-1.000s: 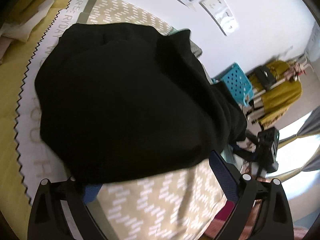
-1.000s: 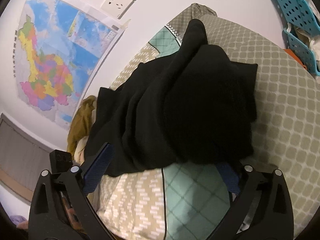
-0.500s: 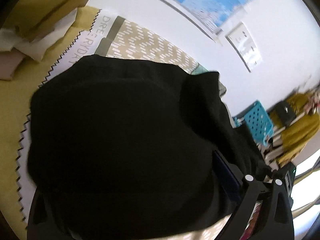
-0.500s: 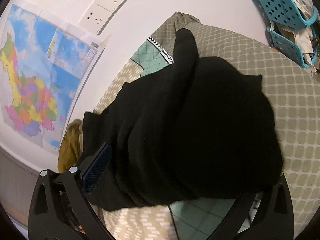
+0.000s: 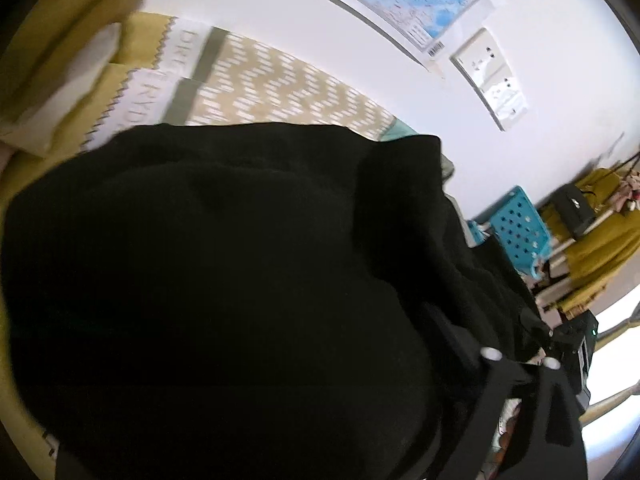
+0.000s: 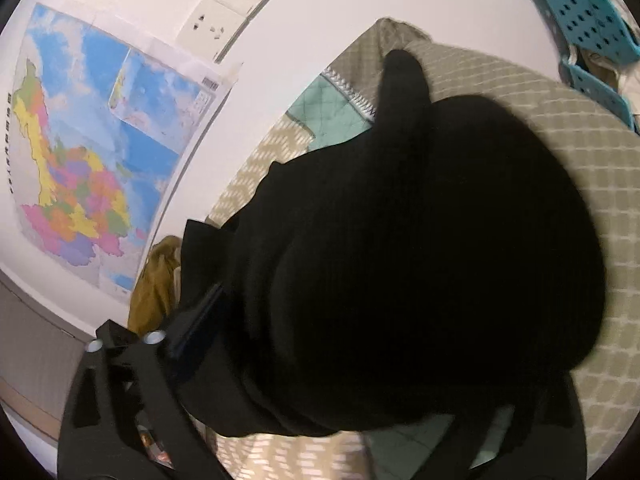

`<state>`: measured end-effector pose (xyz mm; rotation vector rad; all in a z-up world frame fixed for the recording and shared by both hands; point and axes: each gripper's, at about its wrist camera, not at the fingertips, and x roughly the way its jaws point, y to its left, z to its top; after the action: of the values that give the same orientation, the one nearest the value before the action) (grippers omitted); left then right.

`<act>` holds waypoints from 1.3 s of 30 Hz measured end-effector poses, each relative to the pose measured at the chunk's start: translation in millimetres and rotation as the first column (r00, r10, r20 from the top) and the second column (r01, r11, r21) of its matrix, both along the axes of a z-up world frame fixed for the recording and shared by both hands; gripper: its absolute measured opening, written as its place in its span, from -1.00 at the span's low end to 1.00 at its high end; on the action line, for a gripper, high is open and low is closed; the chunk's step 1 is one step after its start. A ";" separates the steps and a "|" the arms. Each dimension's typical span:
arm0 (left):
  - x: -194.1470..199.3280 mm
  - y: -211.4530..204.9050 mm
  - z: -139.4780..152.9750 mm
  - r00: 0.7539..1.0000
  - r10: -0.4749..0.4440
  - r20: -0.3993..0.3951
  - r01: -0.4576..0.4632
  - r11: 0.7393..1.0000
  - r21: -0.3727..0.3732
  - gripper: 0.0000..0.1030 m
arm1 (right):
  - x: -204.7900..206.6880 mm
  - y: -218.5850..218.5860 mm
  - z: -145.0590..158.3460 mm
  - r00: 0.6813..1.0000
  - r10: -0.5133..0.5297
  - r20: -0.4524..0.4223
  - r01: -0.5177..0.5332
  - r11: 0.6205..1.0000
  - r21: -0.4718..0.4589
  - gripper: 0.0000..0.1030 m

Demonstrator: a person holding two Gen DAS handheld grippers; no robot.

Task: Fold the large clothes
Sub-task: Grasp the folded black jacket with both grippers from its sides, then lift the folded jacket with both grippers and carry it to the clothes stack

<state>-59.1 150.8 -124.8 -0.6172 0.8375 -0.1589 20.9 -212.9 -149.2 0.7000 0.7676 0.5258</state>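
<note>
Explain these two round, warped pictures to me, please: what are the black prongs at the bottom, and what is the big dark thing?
No robot here: a person holds a two-finger clamp tool in each hand, and a wide-angle camera on each tool looks forward along its fingers. That lens bends the pictures round.

The left-hand camera shows the left gripper almost buried under a black garment, with one finger showing. The right-hand camera shows the right gripper under the same black garment.

The garment lies on a bed covered with a patterned bedspread. Behind are a wall map, wall sockets and a blue basket.

The fabric hides the fingertips, so I cannot tell whether either tool is gripping it.
</note>
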 end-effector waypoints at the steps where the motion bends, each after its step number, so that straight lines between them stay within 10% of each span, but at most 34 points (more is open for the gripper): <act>1: 3.2 -1.5 0.9 1.000 -0.002 -0.008 0.002 1.000 0.012 0.86 | 1.4 5.2 0.7 1.000 -0.004 0.003 0.004 1.000 -0.027 0.91; 3: 6.1 -3.3 1.9 1.000 -0.006 -0.013 0.006 1.000 0.023 0.70 | 4.4 14.8 2.8 1.000 0.010 0.025 -0.008 0.997 -0.082 0.82; 5: 9.7 -1.6 4.3 0.999 0.002 -0.046 0.001 0.998 0.061 0.39 | 7.0 13.4 3.3 1.000 0.024 0.020 -0.023 0.998 -0.054 -0.18; 6: 10.4 1.0 6.7 0.999 0.005 -0.053 -0.002 0.999 0.051 0.22 | 8.7 10.7 1.8 0.998 0.053 0.017 -0.053 0.999 -0.003 -0.34; 10: 11.8 8.5 33.1 1.000 -0.017 -0.012 0.018 0.999 0.045 -0.13 | 2.9 14.0 37.9 0.991 0.089 0.103 -0.094 0.995 0.041 -0.41; 20: 24.7 83.5 193.6 0.972 -0.015 0.233 -0.024 0.987 0.162 -0.22 | 12.4 98.7 214.2 0.885 0.215 0.413 -0.228 0.974 -0.018 -0.47; 29: -27.4 272.7 295.2 0.863 0.210 0.459 -0.331 0.922 0.200 -0.20 | 43.0 277.3 308.6 0.708 0.352 0.612 -0.461 0.887 0.024 -0.47; 34: -82.8 387.2 244.0 0.788 0.394 0.473 -0.526 0.830 0.185 -0.05 | 54.7 410.4 260.3 0.645 0.518 0.561 -0.604 0.796 -0.040 -0.47; 39: -110.6 470.3 107.6 0.784 0.599 0.167 -0.619 0.776 0.120 -0.13 | 62.4 505.5 126.4 0.640 0.738 0.214 -0.741 0.667 -0.086 -0.40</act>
<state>-169.7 621.1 -17.2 -0.6838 0.4898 0.4672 83.2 292.5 -22.8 0.2828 0.8149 1.3523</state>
